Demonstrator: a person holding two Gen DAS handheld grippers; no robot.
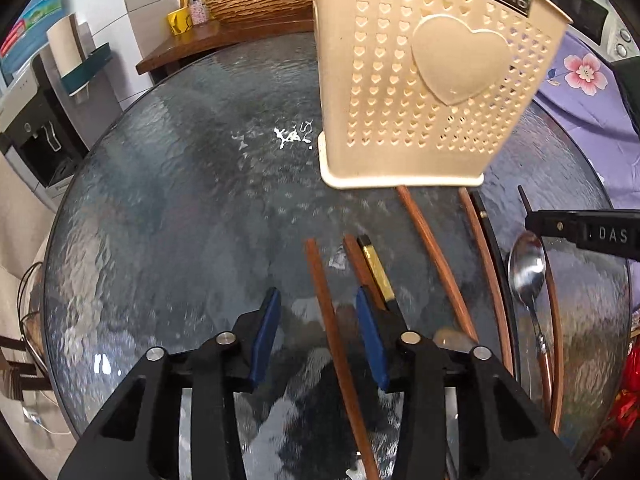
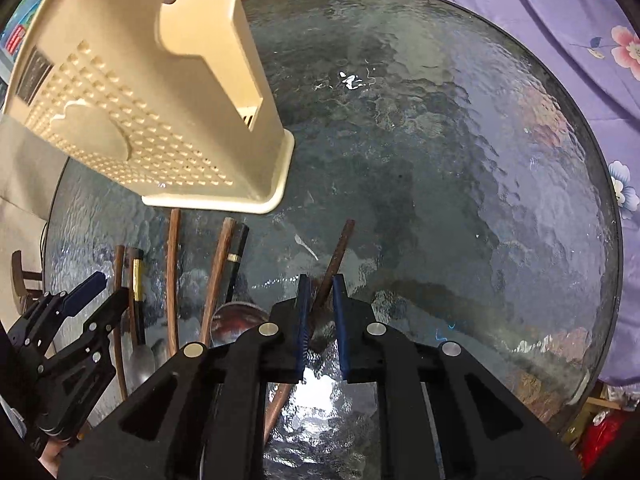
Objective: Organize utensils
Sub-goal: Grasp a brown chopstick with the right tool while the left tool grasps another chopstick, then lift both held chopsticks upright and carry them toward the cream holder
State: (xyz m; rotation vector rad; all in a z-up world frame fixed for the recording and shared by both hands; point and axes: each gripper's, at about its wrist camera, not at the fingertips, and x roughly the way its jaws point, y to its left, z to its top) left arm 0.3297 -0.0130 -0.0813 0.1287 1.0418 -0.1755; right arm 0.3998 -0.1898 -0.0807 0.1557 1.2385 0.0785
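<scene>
Chopstick (image 1: 329, 312) lay on the table (image 1: 180, 208), long axis running between the half-open, empty left gripper (image 1: 318, 332) pads toward the holder (image 1: 432, 80); right gripper (image 2: 320, 320) was clamped on another chopstick (image 2: 338, 252).

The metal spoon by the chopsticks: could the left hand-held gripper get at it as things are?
Probably not right away. The left hand-held gripper straddles a wooden chopstick, and more chopsticks lie between it and the spoon. Nothing covers the spoon.
</scene>
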